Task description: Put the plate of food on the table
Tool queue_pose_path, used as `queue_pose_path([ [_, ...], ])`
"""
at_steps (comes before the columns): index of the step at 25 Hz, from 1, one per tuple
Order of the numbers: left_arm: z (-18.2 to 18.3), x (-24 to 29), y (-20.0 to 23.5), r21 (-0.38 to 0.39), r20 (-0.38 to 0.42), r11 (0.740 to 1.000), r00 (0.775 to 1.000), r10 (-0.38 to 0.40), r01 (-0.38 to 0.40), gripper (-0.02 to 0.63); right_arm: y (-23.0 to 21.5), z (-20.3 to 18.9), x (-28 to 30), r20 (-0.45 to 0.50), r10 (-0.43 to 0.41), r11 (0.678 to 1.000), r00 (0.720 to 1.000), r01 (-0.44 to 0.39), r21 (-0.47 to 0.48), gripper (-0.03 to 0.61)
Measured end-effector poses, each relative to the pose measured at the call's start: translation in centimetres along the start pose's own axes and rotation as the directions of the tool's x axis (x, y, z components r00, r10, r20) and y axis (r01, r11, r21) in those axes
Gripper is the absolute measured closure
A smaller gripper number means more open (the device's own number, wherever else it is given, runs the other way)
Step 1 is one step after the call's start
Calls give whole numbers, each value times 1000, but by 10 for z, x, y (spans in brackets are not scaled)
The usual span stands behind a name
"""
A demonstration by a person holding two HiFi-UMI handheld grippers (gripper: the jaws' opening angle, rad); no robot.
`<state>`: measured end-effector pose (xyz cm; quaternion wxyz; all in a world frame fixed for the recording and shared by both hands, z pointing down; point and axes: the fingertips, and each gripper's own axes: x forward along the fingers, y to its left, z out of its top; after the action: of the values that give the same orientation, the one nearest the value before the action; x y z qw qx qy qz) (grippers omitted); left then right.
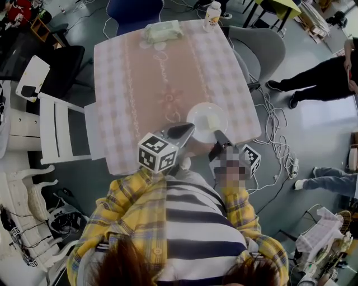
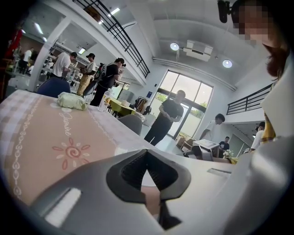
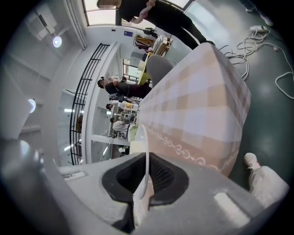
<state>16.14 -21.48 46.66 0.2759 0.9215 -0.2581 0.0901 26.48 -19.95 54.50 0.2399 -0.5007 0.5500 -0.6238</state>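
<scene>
A white plate (image 1: 207,119) with a pale piece of food (image 1: 213,121) lies near the front right corner of the checked table (image 1: 140,84). My right gripper (image 1: 220,138) is shut on the plate's near rim. In the right gripper view the plate (image 3: 146,151) stands edge-on between the jaws of my right gripper (image 3: 140,202), with the food (image 3: 136,148) to its left. My left gripper (image 1: 183,132) hovers just left of the plate, shut with nothing in it. From my left gripper (image 2: 154,199) a sliver of the plate (image 2: 123,152) shows beyond the jaws.
A green-and-white packet (image 1: 163,31) and a bottle (image 1: 212,15) sit at the table's far edge. A grey chair (image 1: 263,50) stands at the right, a white chair (image 1: 56,131) at the left. Cables (image 1: 275,131) trail on the floor; a person's legs (image 1: 319,81) are at right.
</scene>
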Motion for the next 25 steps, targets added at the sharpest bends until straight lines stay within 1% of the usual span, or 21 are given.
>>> queue_pose_path([
  [8, 19, 43, 17, 12, 4, 999, 999, 37, -37, 614, -2, 40, 35, -47, -5, 1000, 999, 4, -15, 568],
  [11, 23, 56, 26, -1, -3, 999, 999, 54, -54, 614, -4, 55, 49, -56, -18, 1000, 998, 16, -20, 568],
  [15, 29, 78, 35, -20, -7, 998, 998, 64, -64, 614, -4, 74, 66, -54, -18, 1000, 998, 19, 6, 568],
  [18, 33, 93, 39, -17, -18, 998, 998, 61, -62, 614, -5, 83, 78, -58, -14, 1000, 998, 15, 10, 568],
  [25, 40, 114, 45, -20, -23, 998, 998, 59, -60, 614, -14, 97, 94, -46, -60, 998, 997, 61, 23, 568],
])
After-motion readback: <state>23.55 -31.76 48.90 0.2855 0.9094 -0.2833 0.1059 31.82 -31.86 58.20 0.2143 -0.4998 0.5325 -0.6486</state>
